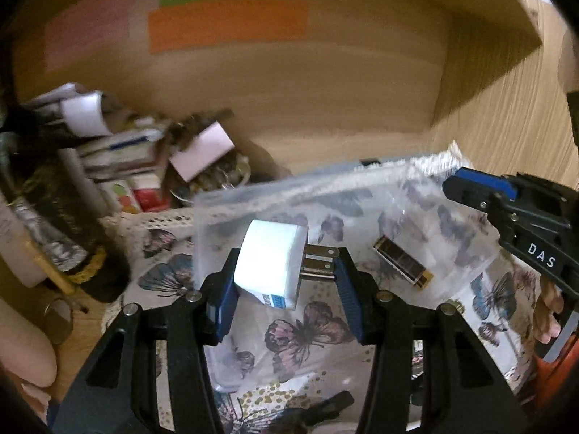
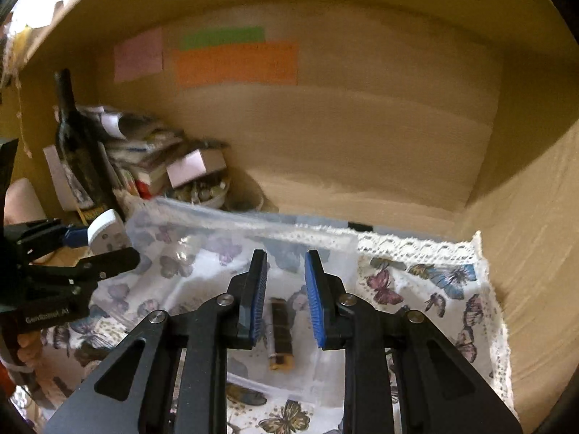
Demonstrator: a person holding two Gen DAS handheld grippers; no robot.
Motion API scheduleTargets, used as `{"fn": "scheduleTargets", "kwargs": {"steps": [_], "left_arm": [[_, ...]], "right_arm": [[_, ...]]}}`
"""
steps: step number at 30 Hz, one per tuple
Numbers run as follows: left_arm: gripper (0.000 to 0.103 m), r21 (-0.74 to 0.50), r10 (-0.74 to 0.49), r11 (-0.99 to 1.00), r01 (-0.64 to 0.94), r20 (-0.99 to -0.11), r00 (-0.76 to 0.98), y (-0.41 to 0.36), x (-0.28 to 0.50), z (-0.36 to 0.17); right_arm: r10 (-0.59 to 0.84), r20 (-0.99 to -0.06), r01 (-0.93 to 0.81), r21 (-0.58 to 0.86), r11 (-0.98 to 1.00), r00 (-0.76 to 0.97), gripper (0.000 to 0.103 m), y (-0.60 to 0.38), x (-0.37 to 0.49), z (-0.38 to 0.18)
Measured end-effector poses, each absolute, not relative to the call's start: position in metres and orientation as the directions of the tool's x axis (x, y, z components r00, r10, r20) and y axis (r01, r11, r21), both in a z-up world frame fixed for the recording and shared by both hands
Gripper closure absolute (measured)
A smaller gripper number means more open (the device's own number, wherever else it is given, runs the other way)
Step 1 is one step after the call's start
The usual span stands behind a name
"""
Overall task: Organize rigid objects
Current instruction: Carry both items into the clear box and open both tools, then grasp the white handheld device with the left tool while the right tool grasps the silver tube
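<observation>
at the far left of the shelf, a dark bottle [image 2: 77, 152] stands beside a loose pile of papers and small boxes [image 1: 126, 159], none of it sorted as far as can be seen. moving right, the left gripper [image 1: 282, 282] is clamped on a white plug adapter [image 1: 269, 264], one finger on its body and the other against the metal prongs, holding it up over the near-left part of a clear zip bag [image 1: 325, 224] that lies on the butterfly cloth [image 2: 434, 289]. further right, a small black-and-gold battery [image 2: 281, 332] lies in the area of the bag, though whether it is inside or on top is hard to tell. the right gripper [image 2: 286, 289] hovers just above it, jaws narrowly parted and holding nothing. my judgement: the task is about midway, with the adapter yet to be placed and the left clutter left.
</observation>
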State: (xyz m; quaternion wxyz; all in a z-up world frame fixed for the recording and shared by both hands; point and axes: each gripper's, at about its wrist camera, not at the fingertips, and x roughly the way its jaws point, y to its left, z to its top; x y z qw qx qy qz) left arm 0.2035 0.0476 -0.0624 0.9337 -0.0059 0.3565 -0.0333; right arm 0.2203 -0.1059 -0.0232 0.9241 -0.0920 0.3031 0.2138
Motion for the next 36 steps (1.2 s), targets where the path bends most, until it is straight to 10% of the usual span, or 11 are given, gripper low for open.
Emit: {"fn": "scheduleTargets", "kwargs": {"steps": [14,26,36], "left_arm": [[0.052,-0.016,-0.079,0.995,0.096,-0.707,0.703,0.035,0.213,-0.074],[0.006,0.040,-0.038,0.996,0.080,-0.620,0.783,0.029,0.160,-0.038],[0.003,0.028,-0.019,0.998,0.053,-0.692,0.722,0.019,0.110,-0.065]], "right_arm": [[0.355,-0.672,-0.489,-0.013,0.872,0.650,0.077,-0.106,0.220,-0.040],[0.386,-0.564,-0.472,-0.008,0.881,0.730,0.040,-0.135,0.181,-0.009],[0.363,-0.584,-0.467,-0.033,0.883,0.726,0.035,-0.157,0.144,-0.027]]}}
